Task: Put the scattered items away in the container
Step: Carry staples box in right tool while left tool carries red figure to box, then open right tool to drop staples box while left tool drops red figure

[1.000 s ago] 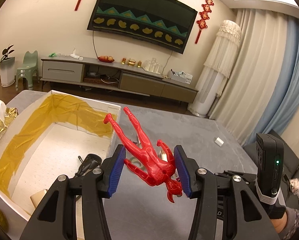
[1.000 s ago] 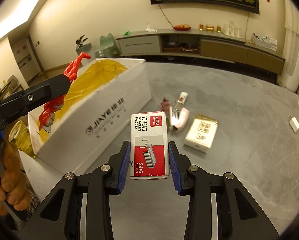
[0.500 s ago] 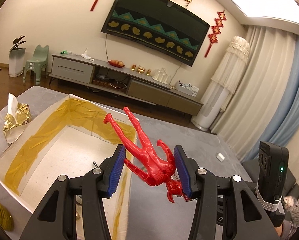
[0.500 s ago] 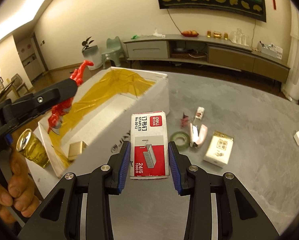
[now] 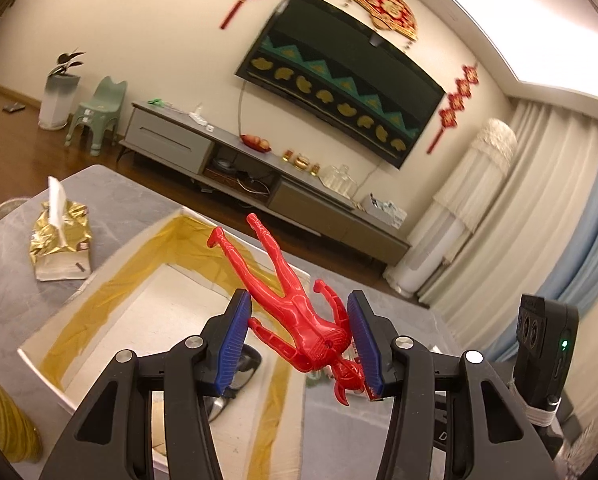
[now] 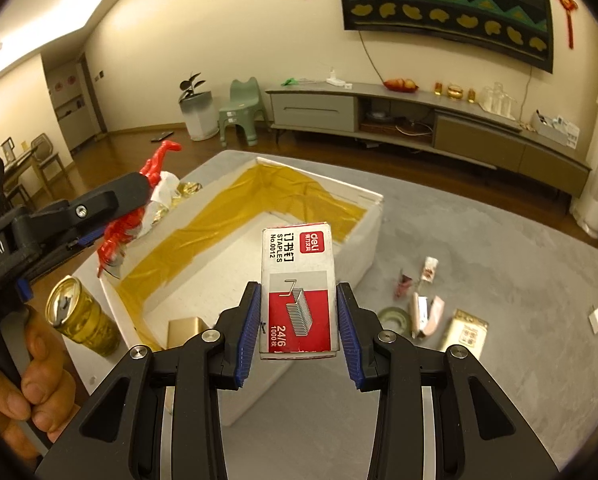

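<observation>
The left tongs [image 5: 299,338] are gripping a red toy figure [image 5: 295,312] by its torso, legs pointing forward, hanging above the white box [image 5: 99,304]. The right tongs [image 6: 297,322] are clamping a staples box [image 6: 297,280] at its lower sides, holding it over the white box's near wall, above the grey surface [image 6: 479,248].

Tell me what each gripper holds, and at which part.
Left gripper: red toy figure, at its torso and arms. Right gripper: staples box, by its long sides, near the lower end.
</observation>
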The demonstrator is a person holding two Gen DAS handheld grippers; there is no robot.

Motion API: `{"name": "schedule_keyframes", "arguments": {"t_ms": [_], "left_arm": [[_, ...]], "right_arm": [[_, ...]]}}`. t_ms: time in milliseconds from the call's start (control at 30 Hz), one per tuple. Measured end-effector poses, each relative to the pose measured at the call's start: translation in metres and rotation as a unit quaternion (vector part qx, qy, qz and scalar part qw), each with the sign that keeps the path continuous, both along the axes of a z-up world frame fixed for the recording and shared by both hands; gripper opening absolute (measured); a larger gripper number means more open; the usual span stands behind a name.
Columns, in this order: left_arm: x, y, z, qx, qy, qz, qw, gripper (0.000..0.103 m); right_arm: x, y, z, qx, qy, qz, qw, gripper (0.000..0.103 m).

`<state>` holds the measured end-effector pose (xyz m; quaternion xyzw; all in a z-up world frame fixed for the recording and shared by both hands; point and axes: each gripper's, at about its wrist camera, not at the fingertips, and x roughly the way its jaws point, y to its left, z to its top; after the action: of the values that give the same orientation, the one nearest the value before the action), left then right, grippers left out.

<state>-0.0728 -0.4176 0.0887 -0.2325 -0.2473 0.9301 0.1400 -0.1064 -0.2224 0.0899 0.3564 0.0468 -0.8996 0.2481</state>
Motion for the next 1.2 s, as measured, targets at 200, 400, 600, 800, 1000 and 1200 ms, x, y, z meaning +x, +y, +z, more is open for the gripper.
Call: {"name": "schedule_keyframes", "arguments": {"t_ms": [200,400,600,800,1000,1200], "left_arm": [[0.005,-0.032,-0.001,0.026,0.000,0.026,0.9993,0.051],[-0.003,-0.049,-0.020,0.049,-0.029,0.041,0.9975,0.051],[-0.020,-0.055,-0.046,0.068,-0.075,0.051,0.9935,0.051],[-0.030,-0.057,-0.060,0.073,-0.102,0.061,0.9903,0.051],[-0.035,-0.055,-0.064,0.062,-0.112,0.068,0.9894,0.051],[-0.053,-0.050,-0.074,0.031,-0.146,0.073,0.9861,0.054]], "right_arm": [[-0.010,-0.025,0.001,0.004,-0.005,0.012,1.000,0.039],[-0.030,-0.049,-0.001,0.008,-0.019,0.019,1.000,0.039],[-0.059,-0.071,-0.013,0.028,-0.043,0.023,0.998,0.039],[-0.090,-0.088,-0.026,0.046,-0.072,0.023,0.996,0.040],[-0.106,-0.101,-0.034,0.074,-0.078,0.023,0.994,0.040],[-0.127,-0.096,-0.041,0.069,-0.094,0.014,0.993,0.044]]}}
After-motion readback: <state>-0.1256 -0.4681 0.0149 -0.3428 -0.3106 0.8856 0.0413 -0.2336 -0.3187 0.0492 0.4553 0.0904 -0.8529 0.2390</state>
